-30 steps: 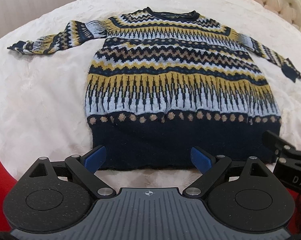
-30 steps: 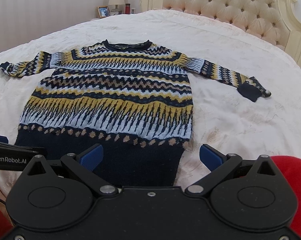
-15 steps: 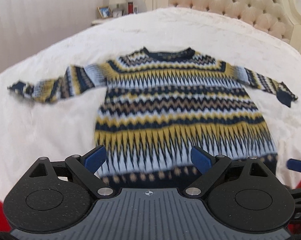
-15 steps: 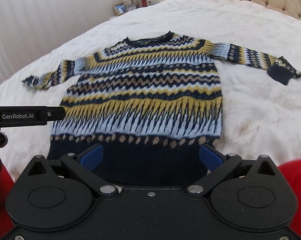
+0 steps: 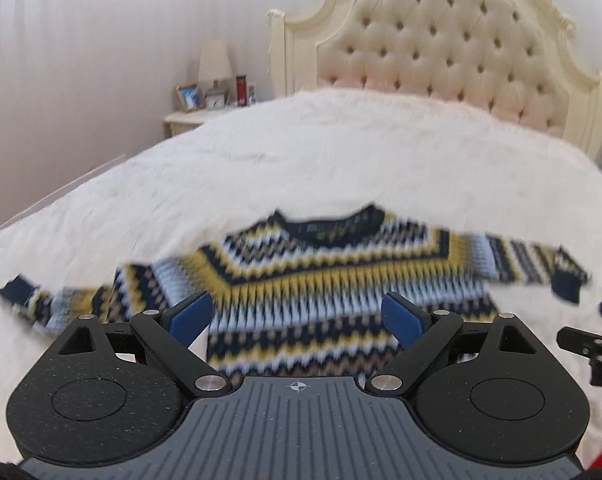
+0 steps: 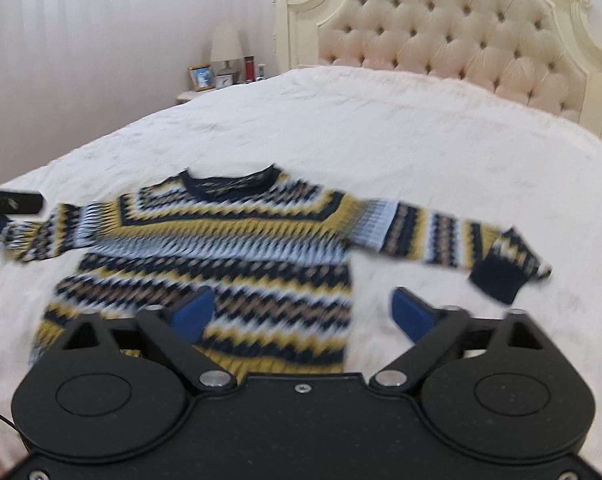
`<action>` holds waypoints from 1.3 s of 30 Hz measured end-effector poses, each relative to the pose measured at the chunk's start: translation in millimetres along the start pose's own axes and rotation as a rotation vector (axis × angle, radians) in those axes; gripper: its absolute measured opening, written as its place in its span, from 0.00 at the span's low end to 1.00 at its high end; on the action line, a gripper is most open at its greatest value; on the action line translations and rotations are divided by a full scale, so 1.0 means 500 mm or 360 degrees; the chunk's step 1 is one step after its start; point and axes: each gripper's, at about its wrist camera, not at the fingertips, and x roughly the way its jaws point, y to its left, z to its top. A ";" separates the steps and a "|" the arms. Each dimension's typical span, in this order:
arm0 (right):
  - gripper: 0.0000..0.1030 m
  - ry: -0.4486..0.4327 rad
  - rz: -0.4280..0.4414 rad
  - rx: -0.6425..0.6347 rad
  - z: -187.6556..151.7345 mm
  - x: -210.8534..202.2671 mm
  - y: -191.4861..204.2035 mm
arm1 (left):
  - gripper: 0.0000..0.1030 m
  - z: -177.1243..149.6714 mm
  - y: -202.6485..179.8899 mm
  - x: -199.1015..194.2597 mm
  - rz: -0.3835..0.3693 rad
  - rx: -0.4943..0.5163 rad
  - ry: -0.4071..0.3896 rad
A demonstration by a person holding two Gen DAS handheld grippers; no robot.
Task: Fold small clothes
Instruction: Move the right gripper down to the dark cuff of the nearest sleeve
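Note:
A small knit sweater [image 5: 313, 288] in navy, yellow, light blue and tan zigzag bands lies flat, front up, on the white bed [image 5: 341, 152], both sleeves spread out sideways. It also shows in the right wrist view [image 6: 229, 248]. My left gripper [image 5: 297, 318] is open and empty, held above the sweater's body. My right gripper [image 6: 303, 314] is open and empty over the sweater's right side. The sweater's lower part is hidden behind the gripper bodies. Both views are motion-blurred.
A tufted cream headboard [image 5: 441, 40] stands at the far end of the bed. A nightstand [image 5: 189, 118] with a lamp, a picture frame and small items stands at the back left. The right gripper's tip [image 5: 593, 354] shows at the left view's right edge.
Both grippers have tilted up and moved forward over the sweater, so the hem has dropped out of sight and the headboard has come into view. Both stay open and empty.

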 end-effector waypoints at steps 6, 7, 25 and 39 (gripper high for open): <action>0.54 -0.0004 0.0015 -0.0067 0.039 0.091 -0.023 | 0.89 0.016 0.018 0.103 0.0014 -0.0136 0.0033; 0.52 0.0003 0.0031 -0.0072 0.044 0.113 -0.026 | 0.89 0.013 0.021 0.123 0.0012 -0.0145 0.0056; 0.53 0.0019 -0.0081 -0.0182 0.195 0.523 -0.022 | 0.89 -0.084 0.089 0.364 -0.0205 -0.0342 0.0428; 0.60 0.0178 0.0084 -0.0242 0.126 0.592 -0.010 | 0.89 -0.082 0.085 0.383 -0.0196 -0.0315 0.0440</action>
